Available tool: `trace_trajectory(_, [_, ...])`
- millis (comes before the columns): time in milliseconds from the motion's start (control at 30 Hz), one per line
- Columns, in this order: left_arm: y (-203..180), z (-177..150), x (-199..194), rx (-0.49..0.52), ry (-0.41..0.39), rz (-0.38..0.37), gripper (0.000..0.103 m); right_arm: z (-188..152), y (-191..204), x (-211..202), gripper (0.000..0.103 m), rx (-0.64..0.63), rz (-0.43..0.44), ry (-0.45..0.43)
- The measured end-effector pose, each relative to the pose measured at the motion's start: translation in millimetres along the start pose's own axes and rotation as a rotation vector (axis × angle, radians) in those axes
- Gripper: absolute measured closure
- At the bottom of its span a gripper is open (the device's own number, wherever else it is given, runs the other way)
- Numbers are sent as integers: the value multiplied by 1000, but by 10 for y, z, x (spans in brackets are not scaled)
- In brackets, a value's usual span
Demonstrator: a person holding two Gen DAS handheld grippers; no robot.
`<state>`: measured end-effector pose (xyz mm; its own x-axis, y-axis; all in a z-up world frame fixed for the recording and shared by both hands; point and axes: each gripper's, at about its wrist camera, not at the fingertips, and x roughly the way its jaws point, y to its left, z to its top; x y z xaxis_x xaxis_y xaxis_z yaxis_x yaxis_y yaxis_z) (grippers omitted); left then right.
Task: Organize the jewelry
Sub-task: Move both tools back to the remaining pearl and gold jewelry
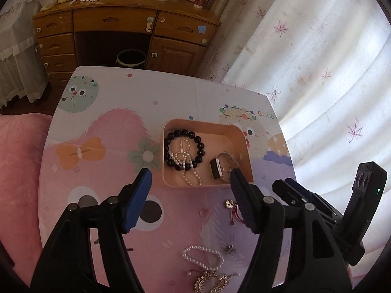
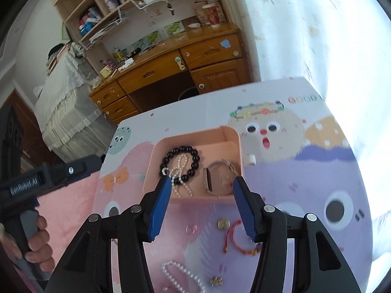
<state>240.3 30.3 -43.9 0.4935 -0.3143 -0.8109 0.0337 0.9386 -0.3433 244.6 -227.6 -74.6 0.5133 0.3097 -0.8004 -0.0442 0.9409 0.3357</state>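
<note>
Left gripper (image 1: 190, 178) over the counter (image 1: 102, 122), fingers apart, holding nothing. Pink tray (image 1: 245, 146) toward the far right edge, holding black bead bracelet (image 1: 184, 149), pearl strand (image 1: 188, 168), watch (image 1: 220, 168). Right gripper (image 2: 201, 186) beside it, fingers apart, likewise holding nothing.

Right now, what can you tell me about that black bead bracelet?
The black bracelet is a closed ring of round, glossy dark beads, lying flat in the left part of the pink box. A pearl strand lies looped across it and trails toward the box's near wall. No gripper touches it.
</note>
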Motion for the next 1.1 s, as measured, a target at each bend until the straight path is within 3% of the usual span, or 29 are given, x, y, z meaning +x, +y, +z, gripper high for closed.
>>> trace_trajectory(167, [1, -368, -60, 32, 46, -12, 36, -363, -226, -186, 50, 57, -23, 32])
trace_trajectory(367, [-131, -823, -101, 192, 85, -8, 35, -988, -301, -417, 50, 17, -22, 70])
trace_trajectory(767, [-240, -1312, 266, 324, 257, -37, 35, -2146, 299, -588, 50, -389, -51, 72])
trace_trajectory(967, [-242, -1426, 661, 321, 381, -2, 36, -2446, 562, -440, 50, -582, -146, 72])
trace_trajectory(1100, [-297, -1449, 810, 328, 407, 0, 36, -2522, 571, -337, 50, -600, -154, 78])
